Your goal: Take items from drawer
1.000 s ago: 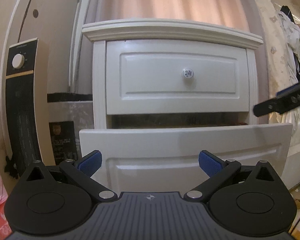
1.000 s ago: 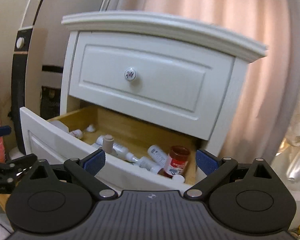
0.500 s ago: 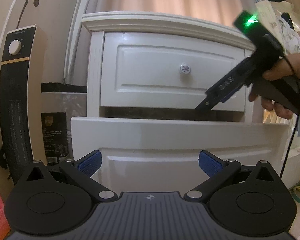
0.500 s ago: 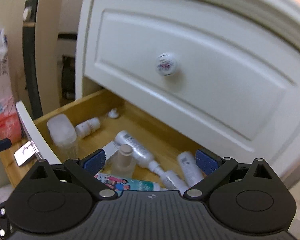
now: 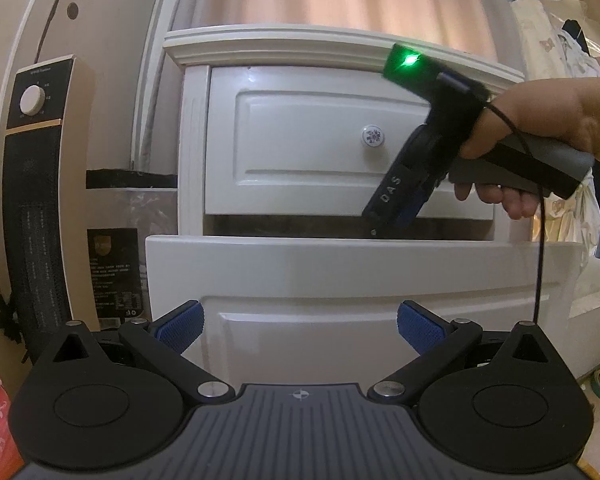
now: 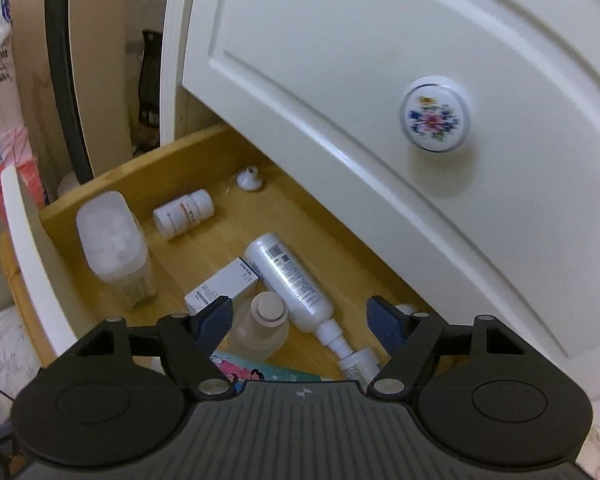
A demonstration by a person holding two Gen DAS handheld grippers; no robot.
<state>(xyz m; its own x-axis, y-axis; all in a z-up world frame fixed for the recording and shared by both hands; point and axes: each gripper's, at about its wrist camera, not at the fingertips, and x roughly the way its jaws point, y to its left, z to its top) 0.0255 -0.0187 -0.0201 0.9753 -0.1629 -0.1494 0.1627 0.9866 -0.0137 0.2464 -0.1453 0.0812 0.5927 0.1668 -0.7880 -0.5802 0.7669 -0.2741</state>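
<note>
The lower drawer (image 5: 340, 272) of a white nightstand stands pulled open. My left gripper (image 5: 299, 326) is open and empty, low in front of the drawer front. My right gripper (image 6: 300, 320) is open and empty, reaching down into the drawer (image 6: 100, 184); in the left wrist view it (image 5: 396, 200) dips behind the drawer front. Between its fingers stand a clear bottle with a beige cap (image 6: 262, 326) and a lying white spray bottle (image 6: 290, 278). A white box (image 6: 220, 286), a small pill bottle (image 6: 184, 214) and a frosted container (image 6: 112, 246) lie further left.
The shut upper drawer with a floral knob (image 6: 435, 114) hangs just above my right gripper. A white cap (image 6: 250, 178) lies at the drawer's back. A colourful flat packet (image 6: 260, 372) lies under the gripper. A black tower heater (image 5: 32, 200) stands left of the nightstand.
My right gripper has moved forward and down into the open drawer, close over the bottles. My left gripper has stayed nearly still in front of the drawer.
</note>
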